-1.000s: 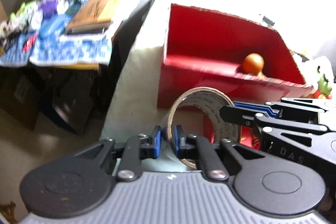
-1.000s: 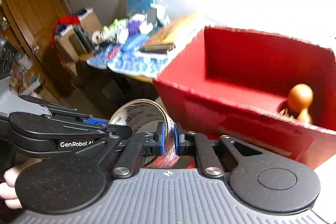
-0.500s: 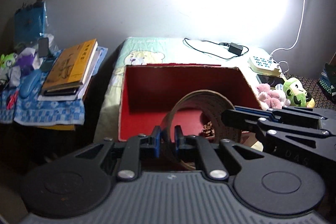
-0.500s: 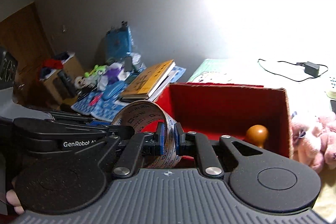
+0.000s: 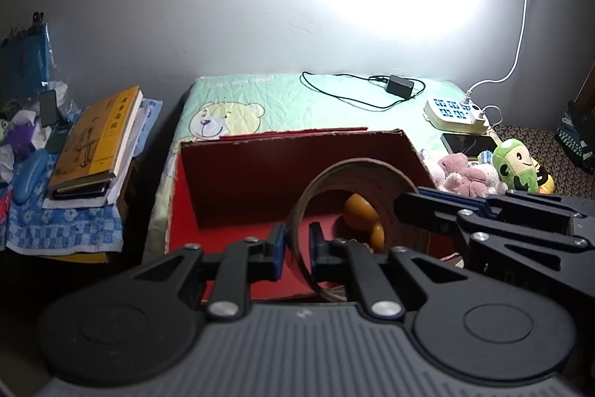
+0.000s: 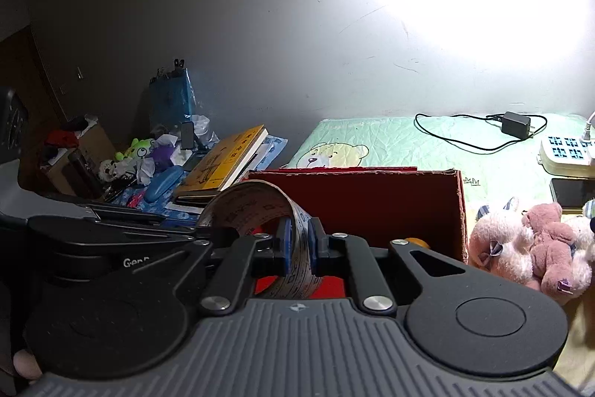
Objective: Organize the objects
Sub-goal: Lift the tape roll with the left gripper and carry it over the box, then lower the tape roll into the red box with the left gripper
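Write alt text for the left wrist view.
The left gripper pinches the wall of a tape roll over an open red box; the right gripper grips its other side. An orange wooden object lies in the box, on a bear-print bed with plush toys at right.

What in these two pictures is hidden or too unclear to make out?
- Left view: the orange thing in the red box shows only through the tape roll; its shape is unclear.
- Right view: the right tool hides the box floor.
- Both views: lamp glare whitens the wall.
- Right view: the clutter beside the book is too dim.
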`<state>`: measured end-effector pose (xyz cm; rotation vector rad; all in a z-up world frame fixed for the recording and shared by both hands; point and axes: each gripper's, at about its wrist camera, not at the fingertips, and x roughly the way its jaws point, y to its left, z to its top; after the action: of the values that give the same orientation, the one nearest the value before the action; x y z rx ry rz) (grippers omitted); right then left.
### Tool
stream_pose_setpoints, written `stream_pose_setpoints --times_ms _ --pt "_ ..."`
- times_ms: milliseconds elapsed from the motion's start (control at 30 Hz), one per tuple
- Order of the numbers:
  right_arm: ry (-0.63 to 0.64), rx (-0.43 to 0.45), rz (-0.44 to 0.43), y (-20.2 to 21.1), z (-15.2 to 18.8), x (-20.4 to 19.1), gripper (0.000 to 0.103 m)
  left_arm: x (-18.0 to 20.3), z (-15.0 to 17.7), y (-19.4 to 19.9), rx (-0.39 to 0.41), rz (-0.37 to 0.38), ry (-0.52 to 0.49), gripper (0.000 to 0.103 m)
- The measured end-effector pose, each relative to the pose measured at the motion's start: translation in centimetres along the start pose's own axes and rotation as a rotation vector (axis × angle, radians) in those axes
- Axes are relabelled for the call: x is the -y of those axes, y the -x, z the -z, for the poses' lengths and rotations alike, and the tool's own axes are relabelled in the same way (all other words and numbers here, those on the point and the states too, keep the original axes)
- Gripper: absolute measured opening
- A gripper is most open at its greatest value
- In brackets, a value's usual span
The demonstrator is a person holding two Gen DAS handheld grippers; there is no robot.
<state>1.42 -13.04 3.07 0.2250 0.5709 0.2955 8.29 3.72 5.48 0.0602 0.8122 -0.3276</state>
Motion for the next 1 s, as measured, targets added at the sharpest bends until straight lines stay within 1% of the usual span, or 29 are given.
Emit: stream_pose_setpoints --times_ms 400,533,1000 --pt "-0.044 -0.039 0.035 -2.8 -1.3 2.3 0.010 0.7 -2.1 -3.9 -0.031 -0.015 -0.037 0.005" --pt "-0.059 -0.059 0.043 -3.9 -1.3 3.1 0.010 0.5 -2.5 -5.6 -0.053 -0.014 -0.036 0.005" --pt "-0.093 -0.201 0.068 -9.9 -1.1 5.3 0.010 -0.9 -2.7 -12.9 -0.180 -0.013 -0.035 0.005"
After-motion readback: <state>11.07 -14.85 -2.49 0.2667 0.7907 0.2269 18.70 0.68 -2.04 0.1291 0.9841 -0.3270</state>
